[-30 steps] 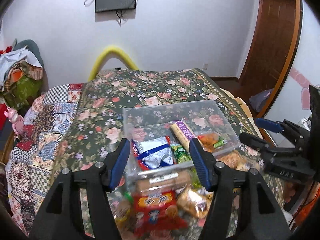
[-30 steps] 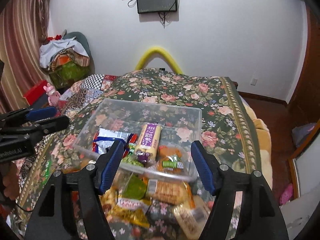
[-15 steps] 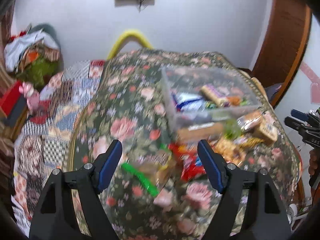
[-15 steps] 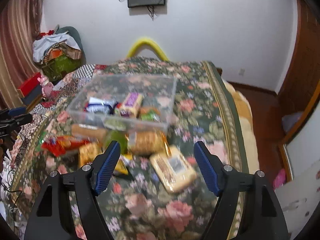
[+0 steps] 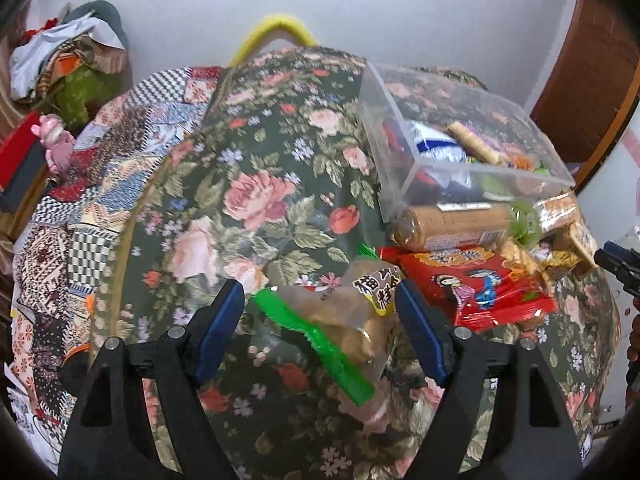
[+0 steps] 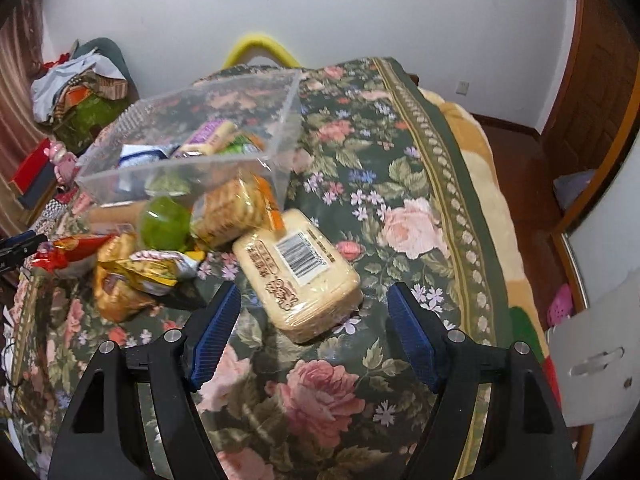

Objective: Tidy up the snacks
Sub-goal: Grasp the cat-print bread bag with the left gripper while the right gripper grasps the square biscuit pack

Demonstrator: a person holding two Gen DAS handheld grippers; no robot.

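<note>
Over a bed draped in a dark floral cloth [image 6: 400, 184], the left gripper [image 5: 320, 320] stands with jaws parted around a clear green-edged bag of brown snacks [image 5: 340, 312], pads clear of it. The right gripper [image 6: 314, 320] likewise gapes, empty, just short of a pale wrapped biscuit pack with a barcode [image 6: 296, 272]. Both sets of jaws have just widened; the clear plastic box [image 6: 192, 136], partly filled, sits behind the loose snacks.

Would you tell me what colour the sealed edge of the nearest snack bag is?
Bright green, clearest in the left wrist view.

A floral-covered bed [image 6: 404, 184] carries a clear box [image 6: 280, 128] and loose snack packets [image 5: 480, 284].
</note>
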